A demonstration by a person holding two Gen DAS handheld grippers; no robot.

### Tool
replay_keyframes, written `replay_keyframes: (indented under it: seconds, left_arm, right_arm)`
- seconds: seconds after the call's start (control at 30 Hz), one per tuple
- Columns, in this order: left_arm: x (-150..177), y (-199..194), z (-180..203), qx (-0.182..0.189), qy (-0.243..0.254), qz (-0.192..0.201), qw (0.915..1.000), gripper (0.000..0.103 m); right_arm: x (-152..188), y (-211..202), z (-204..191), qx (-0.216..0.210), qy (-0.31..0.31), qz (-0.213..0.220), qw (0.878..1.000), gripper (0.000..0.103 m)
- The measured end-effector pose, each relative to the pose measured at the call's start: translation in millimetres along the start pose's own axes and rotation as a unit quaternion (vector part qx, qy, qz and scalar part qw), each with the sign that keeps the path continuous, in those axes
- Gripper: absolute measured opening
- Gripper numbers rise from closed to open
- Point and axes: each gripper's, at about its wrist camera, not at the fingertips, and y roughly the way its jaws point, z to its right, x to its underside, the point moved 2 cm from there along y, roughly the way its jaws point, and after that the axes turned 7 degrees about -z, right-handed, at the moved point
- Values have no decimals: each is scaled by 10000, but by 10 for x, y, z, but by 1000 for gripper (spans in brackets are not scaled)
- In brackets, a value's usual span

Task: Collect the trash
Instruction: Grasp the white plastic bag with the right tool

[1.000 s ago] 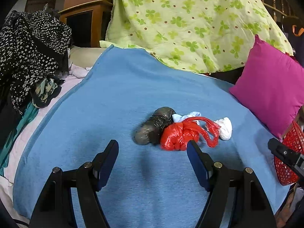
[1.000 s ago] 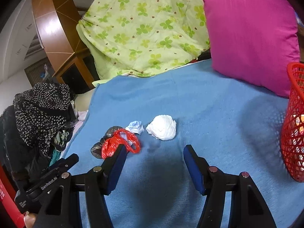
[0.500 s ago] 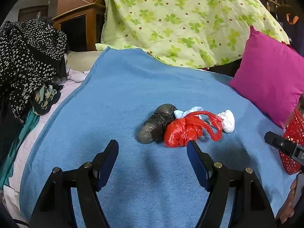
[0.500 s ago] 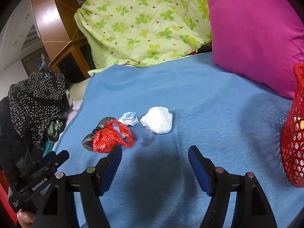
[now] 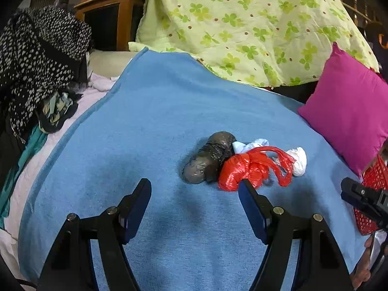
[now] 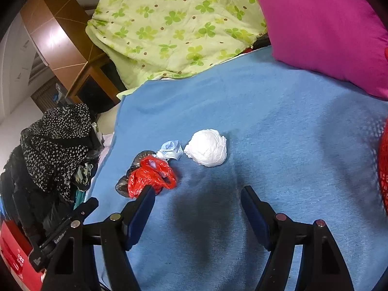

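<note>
My left gripper (image 5: 194,194) and right gripper (image 6: 197,200) both gape, nothing between them (pads bare); the trash (image 6: 206,150) lies clustered on the blue blanket (image 6: 278,121) ahead.

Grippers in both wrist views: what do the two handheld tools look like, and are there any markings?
Both the left gripper and the right gripper have black, angular fingers with round silver pivot bolts and flat dark-blue pads on the inner faces. From the right wrist view, the left gripper's side carries white lettering, too small to read fully. No cables or sleeves show.
</note>
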Motion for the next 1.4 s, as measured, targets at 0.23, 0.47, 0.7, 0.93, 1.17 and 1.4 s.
replay_keyframes:
  seconds: [0.23, 0.47, 0.7, 0.93, 1.17, 1.4]
  left_arm:
    - [-53, 94, -198, -164, -211, -69, 9996, 75]
    - [-156, 238, -144, -91, -1, -134, 9999, 75]
    - [-219, 400, -71, 91, 304, -228, 9992, 75]
    - [-332, 610, 7, 452, 430, -274, 9977, 75]
    - [-410, 830, 197, 729, 681, -432, 9941, 75]
    - [-444, 989, 189, 1250, 295, -701, 9892, 73]
  right_arm:
    - [4, 148, -140, 11, -248, -208, 9995, 76]
    - [-217, 268, -123, 241, -193, -148, 9994, 76]
    - [-520, 570, -91, 456, -136, -232, 9986, 76]
    - [-726, 831, -37, 441, -48, -287, 9986, 76]
    - [-741, 1011, -15, 359, -96, -446, 9983, 76]
    - [-723, 1189, -9, 628, -235, -578, 9961, 61]
